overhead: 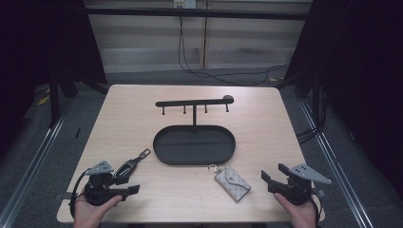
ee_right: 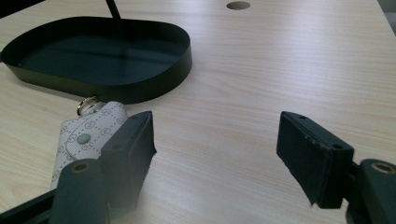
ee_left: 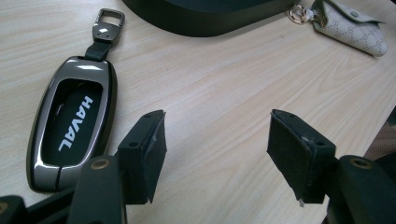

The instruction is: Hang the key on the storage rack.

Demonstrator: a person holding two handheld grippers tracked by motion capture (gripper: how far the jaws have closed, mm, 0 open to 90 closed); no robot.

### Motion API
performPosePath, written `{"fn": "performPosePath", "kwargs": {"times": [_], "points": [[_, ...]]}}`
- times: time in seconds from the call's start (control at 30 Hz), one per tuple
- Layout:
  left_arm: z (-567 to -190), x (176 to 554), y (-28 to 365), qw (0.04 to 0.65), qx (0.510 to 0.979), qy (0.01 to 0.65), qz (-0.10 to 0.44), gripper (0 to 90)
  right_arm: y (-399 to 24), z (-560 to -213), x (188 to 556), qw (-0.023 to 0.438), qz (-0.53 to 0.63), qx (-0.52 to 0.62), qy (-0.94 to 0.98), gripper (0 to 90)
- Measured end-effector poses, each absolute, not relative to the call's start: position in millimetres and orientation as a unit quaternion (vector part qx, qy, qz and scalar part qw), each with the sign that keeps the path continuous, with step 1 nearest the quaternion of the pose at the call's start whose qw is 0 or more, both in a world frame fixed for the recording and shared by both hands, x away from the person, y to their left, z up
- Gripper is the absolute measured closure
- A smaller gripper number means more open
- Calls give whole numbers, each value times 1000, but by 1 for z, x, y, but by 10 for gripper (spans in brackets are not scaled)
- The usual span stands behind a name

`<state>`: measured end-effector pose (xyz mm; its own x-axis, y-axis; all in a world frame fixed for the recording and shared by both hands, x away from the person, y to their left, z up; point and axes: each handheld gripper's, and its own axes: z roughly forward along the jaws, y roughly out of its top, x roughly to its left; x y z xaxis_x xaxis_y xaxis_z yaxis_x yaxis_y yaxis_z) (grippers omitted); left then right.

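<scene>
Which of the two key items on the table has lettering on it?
The dark metal-framed car key fob by the left tongs: it reads HAVAL in white. The pale patterned key pouch, near the right tongs, carries no word.

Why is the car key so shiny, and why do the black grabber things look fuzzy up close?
In the left gripper view, the light glints white off the car key and its metal frame. In both gripper views the jaws sit nearest the camera, so their edges blur. In the high view the table is bright while the sides fall dark.
</scene>
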<state>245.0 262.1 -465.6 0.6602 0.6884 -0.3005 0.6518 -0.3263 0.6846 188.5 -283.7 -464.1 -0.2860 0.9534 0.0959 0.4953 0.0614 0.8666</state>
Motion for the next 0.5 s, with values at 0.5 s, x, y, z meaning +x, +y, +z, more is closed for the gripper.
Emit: {"fn": "performPosePath", "kwargs": {"times": [0.5], "points": [[-461,245,262,422,802,423,28,430,-288,-462,190,197,434,548,687,242]]}}
